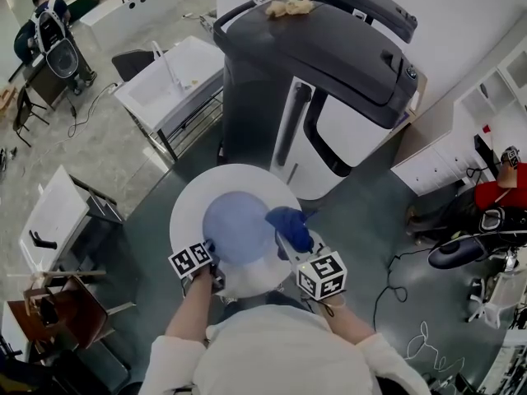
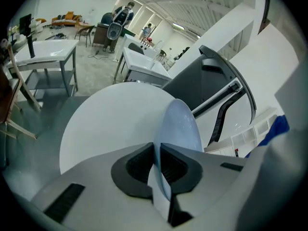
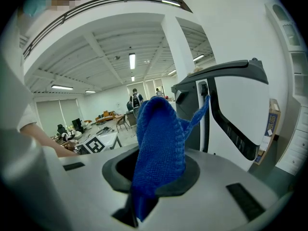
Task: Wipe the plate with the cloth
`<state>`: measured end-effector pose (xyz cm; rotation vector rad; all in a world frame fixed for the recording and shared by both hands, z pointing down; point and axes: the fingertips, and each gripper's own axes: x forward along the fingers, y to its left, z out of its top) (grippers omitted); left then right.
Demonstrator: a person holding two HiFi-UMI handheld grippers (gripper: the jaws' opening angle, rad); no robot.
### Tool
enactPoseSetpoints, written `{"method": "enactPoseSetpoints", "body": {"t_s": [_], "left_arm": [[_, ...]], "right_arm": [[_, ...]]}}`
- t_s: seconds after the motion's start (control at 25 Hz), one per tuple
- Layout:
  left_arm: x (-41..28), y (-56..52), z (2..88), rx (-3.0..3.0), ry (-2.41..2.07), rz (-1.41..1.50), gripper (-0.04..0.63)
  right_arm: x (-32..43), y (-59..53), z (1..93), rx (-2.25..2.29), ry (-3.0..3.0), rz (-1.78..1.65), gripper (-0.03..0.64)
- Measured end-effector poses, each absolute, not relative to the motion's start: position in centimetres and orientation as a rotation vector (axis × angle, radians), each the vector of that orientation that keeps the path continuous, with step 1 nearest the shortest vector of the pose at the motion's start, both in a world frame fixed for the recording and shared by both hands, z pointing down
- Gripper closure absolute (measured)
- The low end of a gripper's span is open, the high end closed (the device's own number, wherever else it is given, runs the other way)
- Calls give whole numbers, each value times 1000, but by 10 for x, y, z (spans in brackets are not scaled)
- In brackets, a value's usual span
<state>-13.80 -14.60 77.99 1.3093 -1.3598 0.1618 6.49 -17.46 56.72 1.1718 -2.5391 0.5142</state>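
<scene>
A pale blue plate is held above the round white table, its rim pinched edge-on in my left gripper. In the left gripper view the plate stands upright between the shut jaws of the left gripper, over the table. My right gripper is shut on a blue knitted cloth, which hangs at the plate's right edge. In the right gripper view the cloth bunches up out of the right gripper and hides its pads. The cloth also peeks in at the right of the left gripper view.
A tall dark-grey and white machine stands just behind the table. White desks and a wooden chair are to the left. Cables lie on the floor at right. A person stands far off at the upper left.
</scene>
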Motion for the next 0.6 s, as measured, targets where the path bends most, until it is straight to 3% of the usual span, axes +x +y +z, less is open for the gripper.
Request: {"method": "enactPoseSetpoints", "body": {"t_s": [0.6], "left_arm": [[-139, -161, 674, 1517, -1402, -29, 552]], "right_arm": [[42, -189, 545, 1119, -2617, 430, 531]]}}
